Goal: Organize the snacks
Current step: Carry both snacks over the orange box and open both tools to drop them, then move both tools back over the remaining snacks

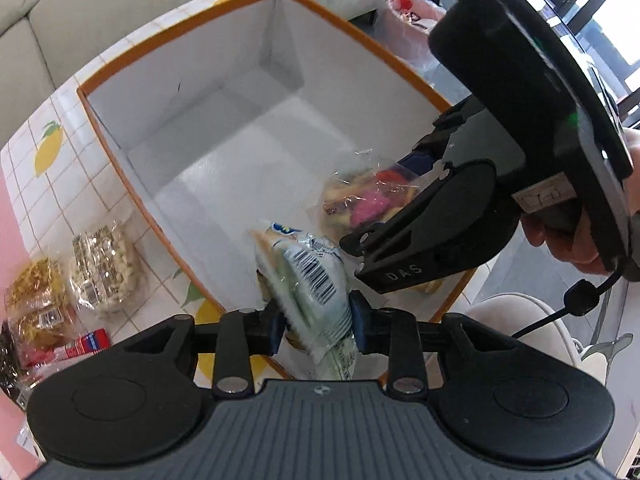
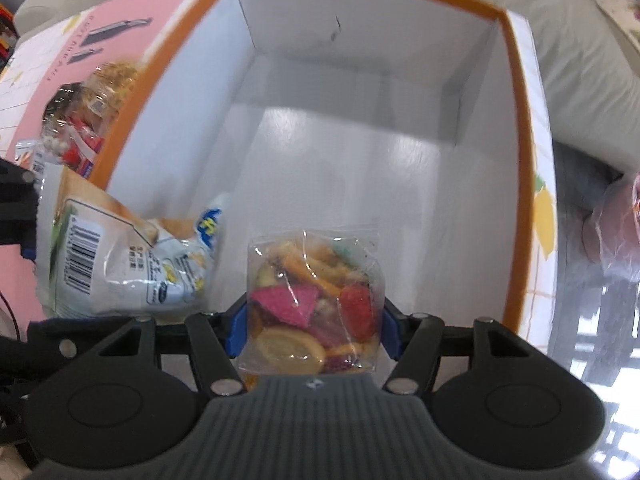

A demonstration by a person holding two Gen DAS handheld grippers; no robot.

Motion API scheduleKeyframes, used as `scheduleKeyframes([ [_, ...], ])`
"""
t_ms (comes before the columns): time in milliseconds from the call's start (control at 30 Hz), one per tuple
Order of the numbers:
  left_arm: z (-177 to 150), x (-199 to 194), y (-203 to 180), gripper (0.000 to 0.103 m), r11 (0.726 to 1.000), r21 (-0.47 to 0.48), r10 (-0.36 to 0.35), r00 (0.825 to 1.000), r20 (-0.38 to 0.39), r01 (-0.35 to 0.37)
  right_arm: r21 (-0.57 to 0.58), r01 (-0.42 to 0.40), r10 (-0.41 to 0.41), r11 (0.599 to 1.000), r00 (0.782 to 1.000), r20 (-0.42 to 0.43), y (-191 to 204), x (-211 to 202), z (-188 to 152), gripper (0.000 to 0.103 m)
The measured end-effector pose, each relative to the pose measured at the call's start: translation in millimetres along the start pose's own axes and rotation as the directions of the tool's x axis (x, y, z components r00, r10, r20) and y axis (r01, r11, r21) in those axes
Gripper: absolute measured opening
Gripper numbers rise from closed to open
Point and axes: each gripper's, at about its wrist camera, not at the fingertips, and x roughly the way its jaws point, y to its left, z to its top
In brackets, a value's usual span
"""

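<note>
An open white box with an orange rim stands on the tiled table; it also shows in the right wrist view. My left gripper is shut on a white-green snack packet with a barcode and holds it over the box's near corner; the packet also shows in the right wrist view. My right gripper is shut on a clear bag of colourful dried fruit above the box interior; the bag and gripper body show in the left wrist view.
More snack bags lie on the lemon-print tablecloth left of the box: a pale nut bag, a golden bag and a red packet. A sofa is behind. A pink plastic bag lies right of the box.
</note>
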Motion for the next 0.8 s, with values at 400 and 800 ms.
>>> scheduleKeyframes([
  [400,-11.6,-26.0,-3.4,0.053,1.000,0.007,0.016,0.999,0.050,-0.017,0.060,0.036,-0.035,0.998,0.999,-0.021,9.4,-5.7,4.3,0.081],
  [800,-67.0,-107.6,11.9,0.054,0.998,-0.066,0.038,0.971,0.237,-0.023,0.134,0.084,-0.102,0.987,0.985,0.137,38.4,-72.5,-20.4,0.086],
])
